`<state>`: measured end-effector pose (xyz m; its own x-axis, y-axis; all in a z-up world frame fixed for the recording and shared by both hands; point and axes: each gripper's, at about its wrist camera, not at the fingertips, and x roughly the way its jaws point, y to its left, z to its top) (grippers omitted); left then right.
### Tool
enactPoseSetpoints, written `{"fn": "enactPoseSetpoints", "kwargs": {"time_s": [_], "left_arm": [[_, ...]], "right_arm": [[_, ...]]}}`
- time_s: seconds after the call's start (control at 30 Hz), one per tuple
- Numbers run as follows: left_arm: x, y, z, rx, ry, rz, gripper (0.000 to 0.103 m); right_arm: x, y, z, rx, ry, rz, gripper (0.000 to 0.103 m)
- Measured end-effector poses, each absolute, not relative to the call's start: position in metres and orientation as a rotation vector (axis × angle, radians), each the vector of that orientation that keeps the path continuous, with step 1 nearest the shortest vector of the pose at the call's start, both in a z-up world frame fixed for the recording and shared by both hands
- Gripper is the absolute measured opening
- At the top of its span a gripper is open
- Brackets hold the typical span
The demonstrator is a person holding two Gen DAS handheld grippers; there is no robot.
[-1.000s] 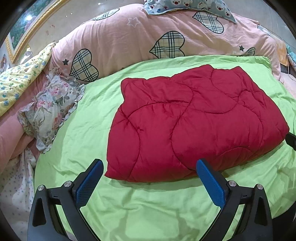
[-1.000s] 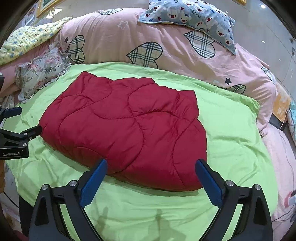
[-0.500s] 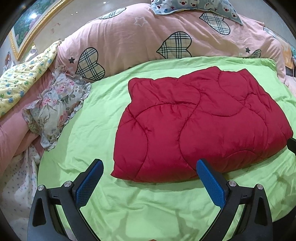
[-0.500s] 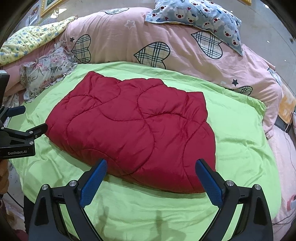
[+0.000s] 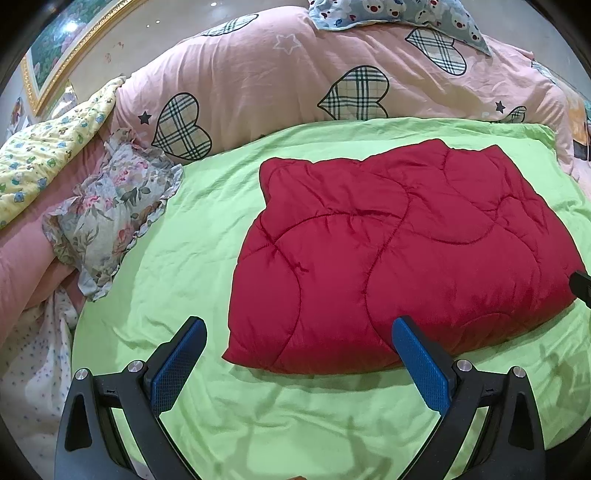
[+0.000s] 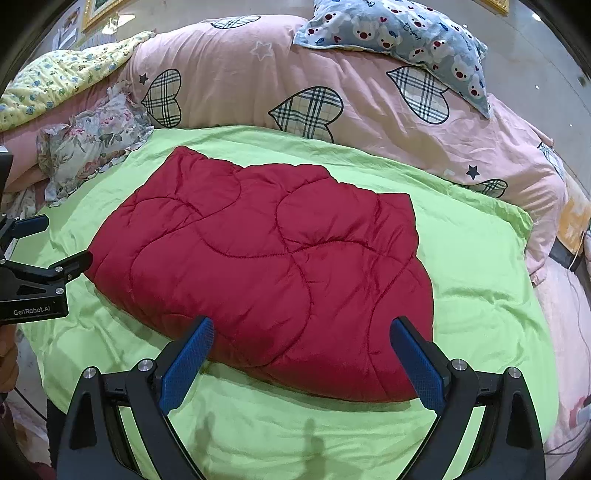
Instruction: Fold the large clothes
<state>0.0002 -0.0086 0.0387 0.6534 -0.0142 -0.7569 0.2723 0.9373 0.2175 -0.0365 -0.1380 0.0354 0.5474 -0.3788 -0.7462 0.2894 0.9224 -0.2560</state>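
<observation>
A red quilted garment (image 5: 399, 254) lies folded into a rough rectangle on the green sheet (image 5: 192, 229); it also shows in the right wrist view (image 6: 273, 273). My left gripper (image 5: 297, 354) is open and empty, held above the sheet near the garment's near left corner. My right gripper (image 6: 301, 354) is open and empty, held over the garment's near edge. The left gripper also shows at the left edge of the right wrist view (image 6: 44, 273). Neither gripper touches the garment.
A pink duvet with plaid hearts (image 6: 332, 92) is piled behind the sheet. A blue bear pillow (image 6: 402, 33) lies on it. A floral ruffled cushion (image 5: 110, 210) and a yellow flowered quilt (image 5: 44, 158) lie at the left. The green sheet (image 6: 480, 295) extends to the right.
Both grippers have drawn back and shifted slightly, so the garment sits a little farther right in each view. The garment itself has not moved. Both stay open.
</observation>
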Motion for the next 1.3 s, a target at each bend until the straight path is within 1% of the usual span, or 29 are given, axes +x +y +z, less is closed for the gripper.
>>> {"fn": "enactPoseSetpoints", "kwargs": {"time_s": [0.73, 1.3], "left_arm": [[0.039, -0.03, 0.017, 0.353, 0.883, -0.16, 0.102], [0.051, -0.046, 0.016, 0.36, 0.883, -0.177, 0.102]], "right_arm": [[-0.014, -0.169, 0.017, -0.051, 0.946, -0.413, 0.097], [-0.005, -0.183, 0.019, -0.035, 0.94, -0.402, 0.097]]}}
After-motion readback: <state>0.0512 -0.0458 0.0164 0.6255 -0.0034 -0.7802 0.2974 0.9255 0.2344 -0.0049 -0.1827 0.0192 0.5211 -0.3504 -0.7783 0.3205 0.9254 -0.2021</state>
